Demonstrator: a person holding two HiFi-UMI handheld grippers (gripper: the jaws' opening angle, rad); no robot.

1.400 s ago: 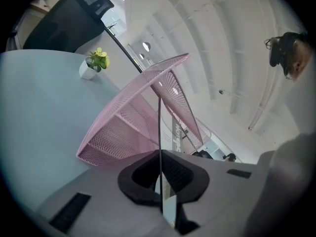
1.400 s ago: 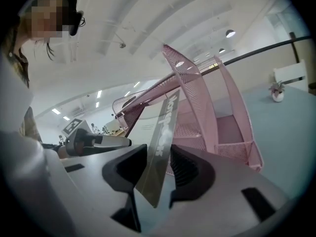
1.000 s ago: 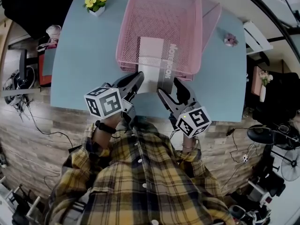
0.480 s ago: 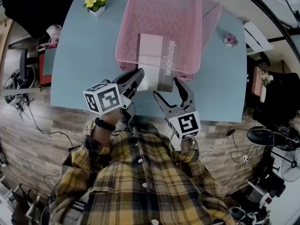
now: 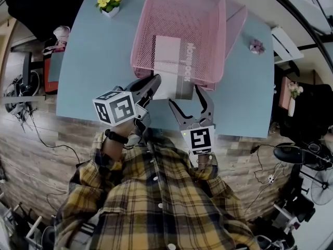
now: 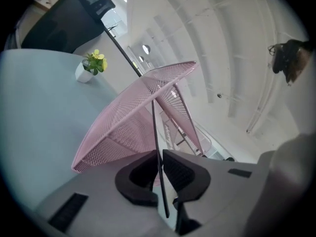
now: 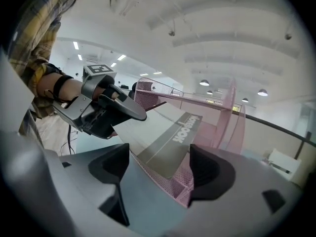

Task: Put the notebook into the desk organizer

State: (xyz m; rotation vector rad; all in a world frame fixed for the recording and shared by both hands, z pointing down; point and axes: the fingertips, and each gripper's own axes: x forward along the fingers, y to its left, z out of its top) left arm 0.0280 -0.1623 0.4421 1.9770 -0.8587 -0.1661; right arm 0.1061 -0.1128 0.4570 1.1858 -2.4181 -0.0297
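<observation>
Notebook (image 5: 169, 61) at frame centre, half inside the pink mesh desk organizer (image 5: 182, 9), near end overhanging its front rim. Left gripper (image 5: 155, 82) clamped on the near edge. Right gripper (image 5: 186, 99) jaws opening, notebook corner between them untouched. Best to slide it in flat and straight, letting go only once it clears the rim.

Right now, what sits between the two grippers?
Head view: the near end of the notebook, poking out of the pink organizer. Left gripper is shut on it; right gripper's jaws are opening around its corner.
</observation>
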